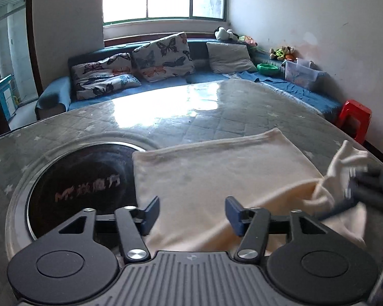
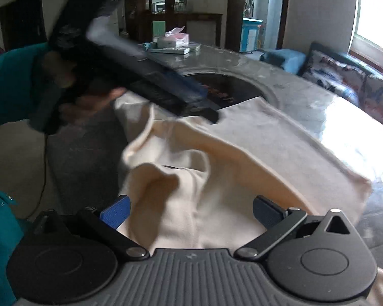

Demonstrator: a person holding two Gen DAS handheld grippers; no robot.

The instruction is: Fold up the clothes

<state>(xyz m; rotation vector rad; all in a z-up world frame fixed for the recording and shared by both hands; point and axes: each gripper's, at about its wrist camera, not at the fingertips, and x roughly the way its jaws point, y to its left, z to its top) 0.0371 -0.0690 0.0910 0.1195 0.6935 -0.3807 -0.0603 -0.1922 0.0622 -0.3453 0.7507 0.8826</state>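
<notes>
A cream garment [image 1: 217, 168] lies on the grey quilted table [image 1: 166, 112], flat on its far half and bunched at the right. My left gripper [image 1: 191, 214] hovers over its near edge, open, with nothing pinched. In the right wrist view the garment [image 2: 268, 153] heaps up in loose folds between the wide-apart pads of my right gripper [image 2: 191, 213], which is open. The left gripper [image 2: 206, 109] shows there as a blurred dark shape above the cloth's far edge, held by a hand [image 2: 89, 102] in a teal sleeve. The right gripper [image 1: 355, 188] is blurred beside a raised fold.
A round dark inset [image 1: 81, 178] sits in the tabletop, left of the garment. A blue sofa with butterfly cushions [image 1: 163, 56] runs behind the table. A red stool [image 1: 355, 114] and a plastic box [image 1: 301, 72] stand at the right. A tissue box [image 2: 173, 40] lies on the far table end.
</notes>
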